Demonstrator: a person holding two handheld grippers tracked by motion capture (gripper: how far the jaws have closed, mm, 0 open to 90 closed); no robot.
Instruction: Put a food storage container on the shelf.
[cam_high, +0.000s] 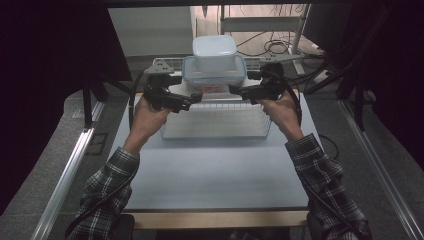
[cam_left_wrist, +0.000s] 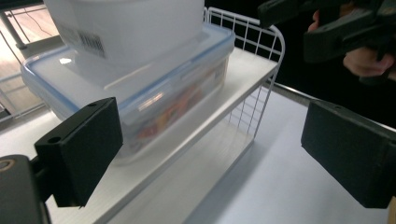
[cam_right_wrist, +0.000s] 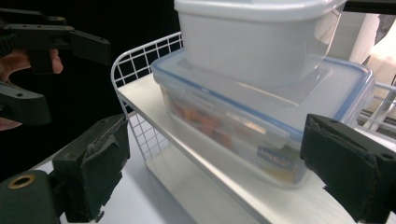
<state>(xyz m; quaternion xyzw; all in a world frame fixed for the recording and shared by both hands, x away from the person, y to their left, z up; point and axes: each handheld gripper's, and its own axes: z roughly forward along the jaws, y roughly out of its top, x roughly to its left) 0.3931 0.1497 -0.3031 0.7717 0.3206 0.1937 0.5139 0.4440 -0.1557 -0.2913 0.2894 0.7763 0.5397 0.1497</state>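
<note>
High view: fixed above the person's side, facing forward and down over the worktop (cam_high: 215, 170). Both gripper views sit close and low, looking in from opposite ends — each frames the stacked containers (cam_left_wrist: 140, 79) on the wire rack (cam_right_wrist: 140, 60), and the opposite gripper.

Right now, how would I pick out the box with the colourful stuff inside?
Find the white wire rack on the table. On its top shelf two plastic boxes are stacked. Yours is the lower box: clear, wide and flat, with a blue-rimmed lid and red-orange contents, while the upper tub is plain milky white.
</note>
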